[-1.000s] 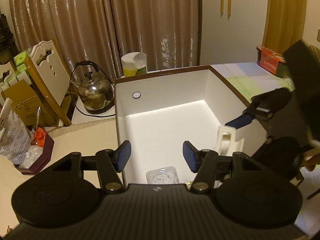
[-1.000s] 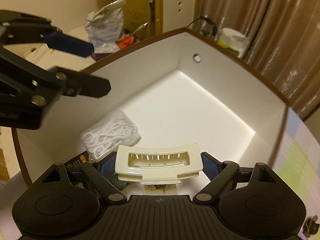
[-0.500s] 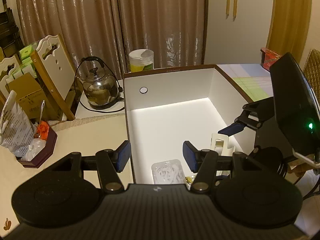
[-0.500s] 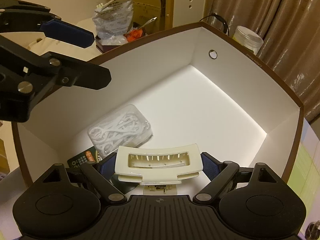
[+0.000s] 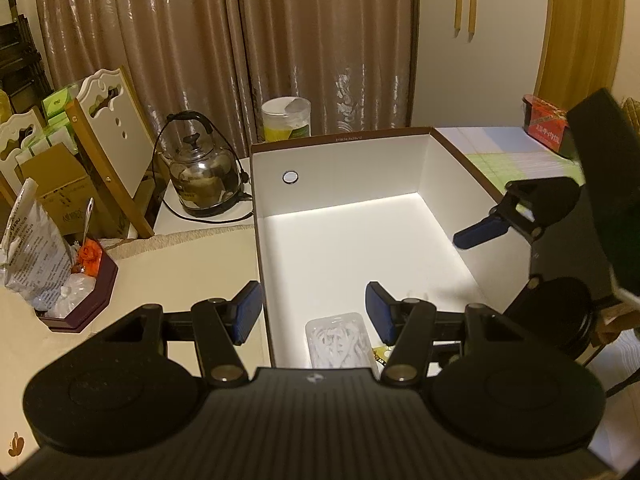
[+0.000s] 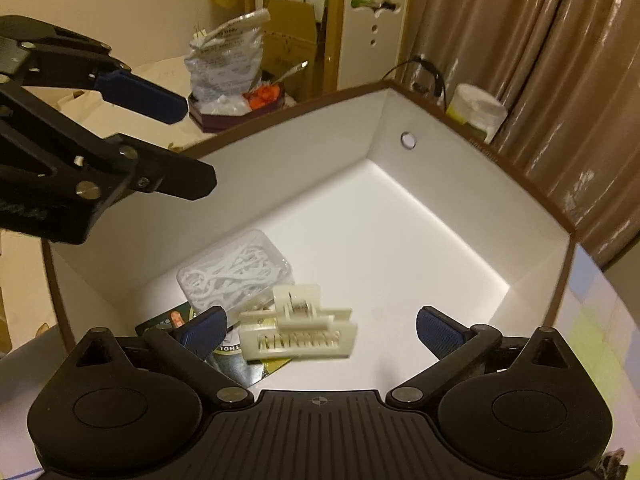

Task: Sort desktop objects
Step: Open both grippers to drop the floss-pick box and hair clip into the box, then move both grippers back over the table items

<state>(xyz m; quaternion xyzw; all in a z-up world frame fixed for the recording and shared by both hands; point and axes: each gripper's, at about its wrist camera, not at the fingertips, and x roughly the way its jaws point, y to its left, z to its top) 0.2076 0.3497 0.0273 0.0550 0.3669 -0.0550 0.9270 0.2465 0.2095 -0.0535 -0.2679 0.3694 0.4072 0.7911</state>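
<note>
Curtains hang behind a table where an open white storage box [image 6: 400,240] sits. Inside it, a cream hair claw clip [image 6: 298,334] lies just below and ahead of the right gripper [image 6: 320,328], clear of both blue pads, which stand wide apart. Its long axis runs across the gap between those fingers. It looks blurred, so it may be dropping or just landed. Beside it lies a clear case of floss picks [image 6: 234,276], and a dark printed packet [image 6: 240,356] partly beneath. The left gripper [image 5: 312,312] hovers over the box's near-left wall, spread wide and empty, farther from the clip than the right one.
</note>
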